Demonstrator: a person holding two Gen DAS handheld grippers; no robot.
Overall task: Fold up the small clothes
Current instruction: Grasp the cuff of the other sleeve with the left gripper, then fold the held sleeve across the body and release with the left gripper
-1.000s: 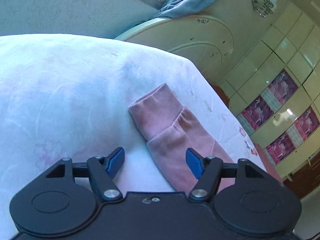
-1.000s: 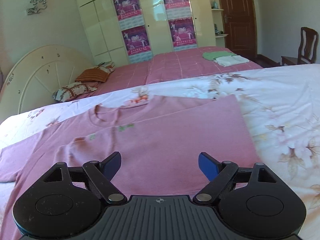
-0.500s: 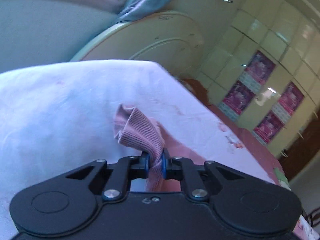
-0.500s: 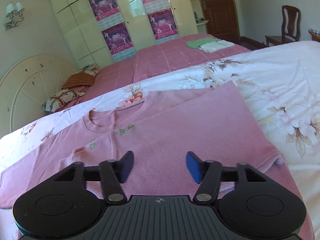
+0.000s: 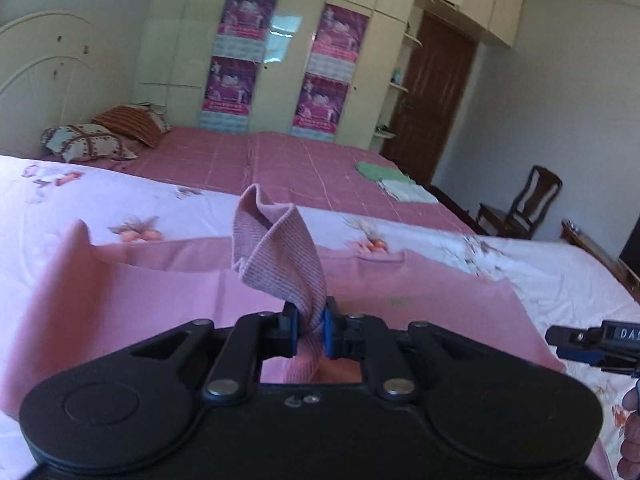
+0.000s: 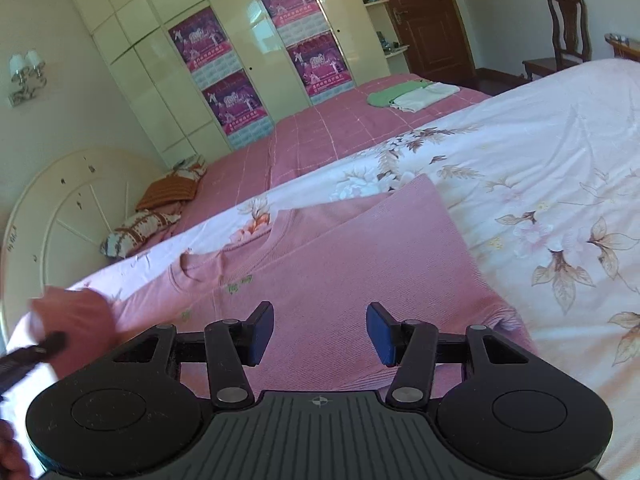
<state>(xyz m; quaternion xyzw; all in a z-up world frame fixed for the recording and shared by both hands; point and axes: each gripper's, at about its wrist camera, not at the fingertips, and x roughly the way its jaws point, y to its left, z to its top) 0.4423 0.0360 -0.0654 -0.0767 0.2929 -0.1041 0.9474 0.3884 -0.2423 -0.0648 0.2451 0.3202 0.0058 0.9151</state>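
Note:
A pink long-sleeved top (image 6: 360, 264) lies spread on the floral bedsheet (image 6: 540, 168), neckline away from me. My left gripper (image 5: 310, 330) is shut on the ribbed sleeve cuff (image 5: 276, 256) and holds it lifted over the top's body (image 5: 160, 292). The lifted sleeve shows blurred at the left of the right wrist view (image 6: 76, 320). My right gripper (image 6: 316, 332) is open and empty, hovering low over the top's lower part, and its tip shows in the left wrist view (image 5: 592, 340).
A second bed with a pink checked cover (image 6: 320, 136) lies behind, with pillows (image 6: 140, 228) and folded green and white cloths (image 6: 412, 94). A wardrobe with posters (image 5: 280, 64), a wooden door (image 5: 432, 92) and a chair (image 5: 524, 204) stand beyond.
My left gripper closed on the sleeve cuff, lifted it and swung it to the right over the top's body. My right gripper stayed open and shifted slightly over the top.

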